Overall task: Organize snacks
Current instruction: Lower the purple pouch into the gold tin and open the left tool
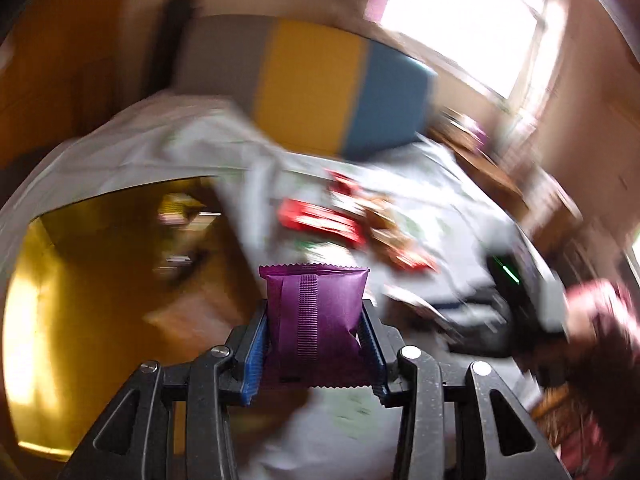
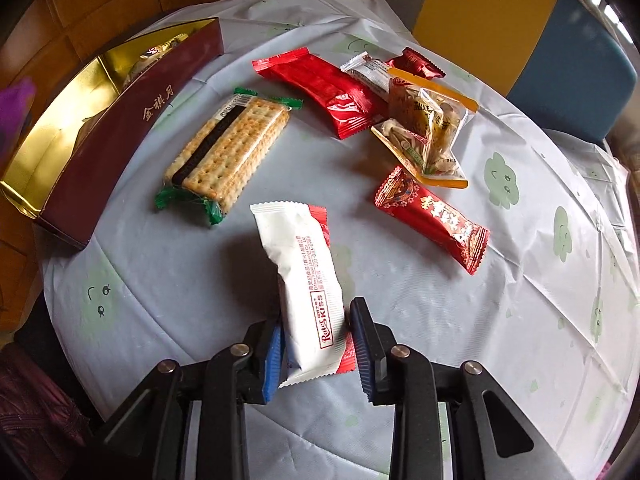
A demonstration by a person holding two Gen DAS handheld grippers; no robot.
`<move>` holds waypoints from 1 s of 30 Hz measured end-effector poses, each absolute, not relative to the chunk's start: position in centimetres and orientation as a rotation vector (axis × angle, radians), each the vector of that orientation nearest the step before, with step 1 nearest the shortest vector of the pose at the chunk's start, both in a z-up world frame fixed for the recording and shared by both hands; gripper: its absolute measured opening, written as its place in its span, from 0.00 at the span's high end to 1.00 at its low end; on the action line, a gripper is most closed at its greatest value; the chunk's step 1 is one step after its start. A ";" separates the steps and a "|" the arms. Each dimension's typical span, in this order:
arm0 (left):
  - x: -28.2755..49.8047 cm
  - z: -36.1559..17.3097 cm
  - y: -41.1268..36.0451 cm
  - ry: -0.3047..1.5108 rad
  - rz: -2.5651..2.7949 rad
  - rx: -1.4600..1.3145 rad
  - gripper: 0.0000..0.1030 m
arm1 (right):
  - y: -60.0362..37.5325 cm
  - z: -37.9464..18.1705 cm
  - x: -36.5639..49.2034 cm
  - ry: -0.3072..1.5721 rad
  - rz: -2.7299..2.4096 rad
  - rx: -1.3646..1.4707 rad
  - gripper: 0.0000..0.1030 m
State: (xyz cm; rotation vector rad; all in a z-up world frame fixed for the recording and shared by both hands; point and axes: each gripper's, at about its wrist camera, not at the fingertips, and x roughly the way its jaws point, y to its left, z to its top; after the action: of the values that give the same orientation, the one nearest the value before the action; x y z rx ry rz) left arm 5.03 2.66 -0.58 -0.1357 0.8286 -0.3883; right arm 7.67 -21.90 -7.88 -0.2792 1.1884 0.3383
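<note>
My left gripper [image 1: 315,309] is shut on a purple snack packet [image 1: 312,292], held upright in the air. Behind it, to the left, lies the gold inside of the snack box [image 1: 100,260]; the view is blurred. My right gripper [image 2: 316,314] is shut on the lower end of a white packet with red ends [image 2: 304,264], lifted just off the tablecloth [image 2: 440,320]. The maroon box [image 2: 120,120], gold inside and holding a few wrapped snacks, stands at the table's left edge. A purple blur [image 2: 14,104] shows above its near end.
Loose on the cloth lie a green-ended cracker pack [image 2: 228,148], a long red packet [image 2: 324,92], a patterned red packet [image 2: 432,216], clear nut bags [image 2: 428,128] and two small packets at the back. A yellow and blue chair [image 2: 500,20] stands behind the table.
</note>
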 end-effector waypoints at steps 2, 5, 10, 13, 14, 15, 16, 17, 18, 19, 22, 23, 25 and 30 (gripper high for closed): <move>6.8 -1.0 5.3 0.863 -0.273 -0.194 0.58 | -21.9 -7.8 7.8 1.189 0.338 -0.279 0.69; 9.0 -2.0 8.6 0.906 -0.163 -0.280 0.58 | -21.9 -7.8 7.8 1.189 0.338 -0.280 0.69; 12.2 -3.9 11.2 0.958 -0.056 -0.317 0.58 | -21.9 -7.9 7.8 1.190 0.339 -0.277 0.69; 13.5 -5.1 12.0 1.008 -0.024 -0.348 0.56 | -22.0 -7.9 7.9 1.190 0.339 -0.277 0.69; 13.9 -5.5 12.1 1.024 -0.025 -0.359 0.55 | -22.0 -7.9 7.9 1.191 0.340 -0.277 0.69; 14.1 -5.7 12.0 1.030 -0.029 -0.364 0.55 | -22.0 -7.9 7.9 1.191 0.340 -0.277 0.69; 14.2 -5.9 12.1 1.033 -0.026 -0.365 0.55 | -22.0 -7.9 7.9 1.191 0.340 -0.277 0.69; 14.2 -5.9 12.1 1.032 -0.021 -0.359 0.52 | -22.0 -7.9 7.9 1.191 0.339 -0.277 0.69; 14.3 -6.0 12.2 1.031 -0.024 -0.356 0.49 | -22.0 -7.9 7.9 1.191 0.339 -0.277 0.69; 14.1 -6.0 12.1 1.026 -0.029 -0.354 0.47 | -22.0 -7.9 7.9 1.191 0.338 -0.277 0.69; 13.6 -5.8 12.1 1.018 -0.020 -0.335 0.46 | -21.9 -8.1 7.9 1.190 0.336 -0.279 0.69; 13.3 -5.8 12.1 1.016 -0.017 -0.330 0.46 | -21.9 -8.1 7.9 1.190 0.337 -0.280 0.69; 12.8 -5.5 11.9 1.007 -0.009 -0.314 0.46 | -21.9 -8.1 7.9 1.190 0.336 -0.280 0.69; 10.8 -4.5 11.2 0.964 -0.004 -0.261 0.46 | -21.8 -8.1 7.8 1.187 0.329 -0.281 0.69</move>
State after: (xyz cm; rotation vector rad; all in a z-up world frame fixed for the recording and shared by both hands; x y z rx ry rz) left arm 10.76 11.23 -4.46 -0.2605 0.9642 -0.0043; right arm 7.85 -21.84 -8.13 -0.2814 1.1875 0.3292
